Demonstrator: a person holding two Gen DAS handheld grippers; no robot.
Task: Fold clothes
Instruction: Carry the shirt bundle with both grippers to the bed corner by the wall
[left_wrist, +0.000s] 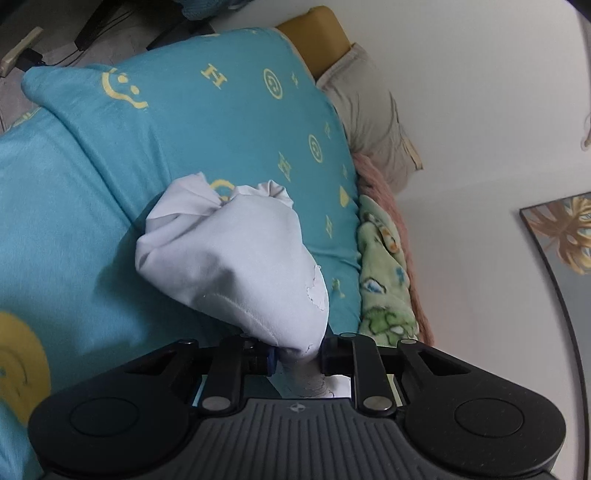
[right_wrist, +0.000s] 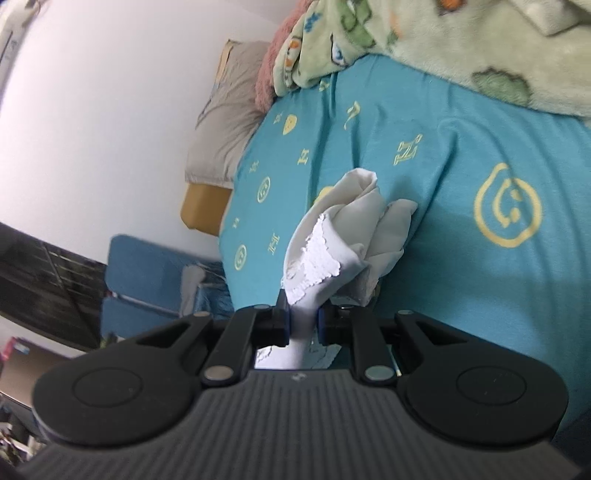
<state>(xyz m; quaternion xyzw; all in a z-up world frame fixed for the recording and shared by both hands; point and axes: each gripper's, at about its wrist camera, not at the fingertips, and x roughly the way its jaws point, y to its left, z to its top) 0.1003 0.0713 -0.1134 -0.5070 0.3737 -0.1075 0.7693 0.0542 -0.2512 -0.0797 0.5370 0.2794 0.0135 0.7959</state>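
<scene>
Both claws (left_wrist: 297, 356) (right_wrist: 303, 321) pinch the white garment (left_wrist: 229, 254) beside a green blanket (left_wrist: 384, 273).

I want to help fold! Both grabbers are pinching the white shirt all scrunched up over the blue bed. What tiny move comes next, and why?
Probably pull the two grippers apart sideways. The left gripper and right gripper are each shut on the white garment, which hangs in a crumpled bunch above the teal bedsheet. Spreading it taut should open it out so it can be laid flat for folding.

White garment (left_wrist: 229, 254) on turquoise sheet (left_wrist: 221, 122) with yellow smiley-and-letter print.
</scene>
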